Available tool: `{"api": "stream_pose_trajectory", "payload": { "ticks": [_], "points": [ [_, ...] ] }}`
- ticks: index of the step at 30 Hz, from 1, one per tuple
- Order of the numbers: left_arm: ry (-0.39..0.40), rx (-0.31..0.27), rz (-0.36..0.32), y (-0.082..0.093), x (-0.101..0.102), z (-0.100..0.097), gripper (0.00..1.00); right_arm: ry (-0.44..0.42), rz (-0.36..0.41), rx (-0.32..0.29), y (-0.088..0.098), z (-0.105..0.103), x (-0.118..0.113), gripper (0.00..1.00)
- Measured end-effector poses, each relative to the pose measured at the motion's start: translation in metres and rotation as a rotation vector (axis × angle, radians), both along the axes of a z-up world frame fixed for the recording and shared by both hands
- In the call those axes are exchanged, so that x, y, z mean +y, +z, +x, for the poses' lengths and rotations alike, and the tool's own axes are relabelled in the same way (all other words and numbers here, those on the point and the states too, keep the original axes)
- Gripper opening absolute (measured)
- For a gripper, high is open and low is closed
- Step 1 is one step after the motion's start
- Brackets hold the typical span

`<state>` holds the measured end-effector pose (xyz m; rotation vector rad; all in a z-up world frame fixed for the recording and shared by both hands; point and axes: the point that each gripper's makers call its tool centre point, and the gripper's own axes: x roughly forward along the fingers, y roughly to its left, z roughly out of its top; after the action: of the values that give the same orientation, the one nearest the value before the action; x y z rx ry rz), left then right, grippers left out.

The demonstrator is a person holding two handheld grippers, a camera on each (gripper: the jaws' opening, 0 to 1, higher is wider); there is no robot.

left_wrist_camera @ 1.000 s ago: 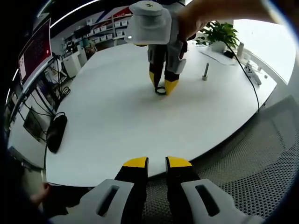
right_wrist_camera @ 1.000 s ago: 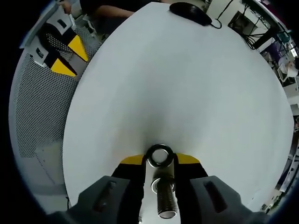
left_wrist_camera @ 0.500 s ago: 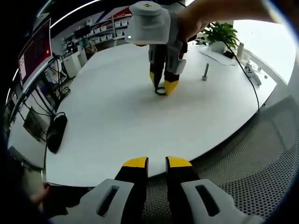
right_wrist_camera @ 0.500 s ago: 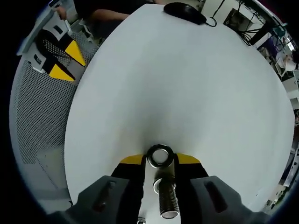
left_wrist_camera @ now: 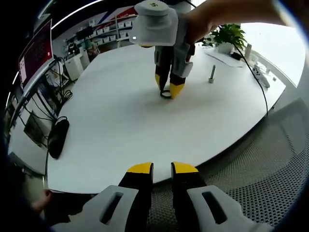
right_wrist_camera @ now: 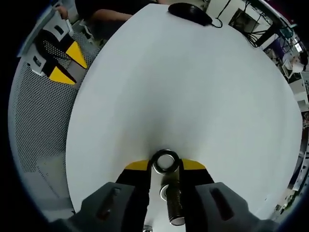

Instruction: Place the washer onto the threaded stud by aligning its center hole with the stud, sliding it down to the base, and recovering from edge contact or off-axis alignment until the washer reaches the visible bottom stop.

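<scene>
Nearest in the right gripper view, the right gripper (right_wrist_camera: 165, 166) has its yellow-tipped jaws closed on one small dark metal ring washer (right_wrist_camera: 165, 161), held low over the round white table (right_wrist_camera: 193, 87), with one grey threaded stud (right_wrist_camera: 175, 209) seen between the jaws nearer the camera. The main risk, judging from here, is that the washer's hole meets the stud off-axis, catches on the threads and tilts or slips from the pinch. Farther off, the left gripper (right_wrist_camera: 62, 60) hangs beyond the table edge, jaws slightly parted and empty, and one black computer mouse (right_wrist_camera: 189, 13) lies at the far edge.
</scene>
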<state>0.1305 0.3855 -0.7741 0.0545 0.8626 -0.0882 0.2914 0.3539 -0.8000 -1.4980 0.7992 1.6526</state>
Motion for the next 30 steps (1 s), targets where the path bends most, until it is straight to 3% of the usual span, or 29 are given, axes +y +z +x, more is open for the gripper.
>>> {"api": "stream_pose_trajectory", "payload": {
  "ticks": [11, 21, 30],
  "points": [
    [0.002, -0.001, 0.000, 0.000, 0.000, 0.000, 0.12, -0.132, 0.085, 0.021, 0.005, 0.005, -0.007, 0.23],
    [0.000, 0.001, 0.001, 0.000, 0.000, 0.000, 0.12, -0.210, 0.249, 0.031, 0.049, 0.001, 0.005, 0.23],
    [-0.002, 0.004, 0.002, 0.001, 0.000, -0.001, 0.12, -0.330, 0.328, 0.022, 0.082, 0.009, -0.008, 0.23]
  ]
}}
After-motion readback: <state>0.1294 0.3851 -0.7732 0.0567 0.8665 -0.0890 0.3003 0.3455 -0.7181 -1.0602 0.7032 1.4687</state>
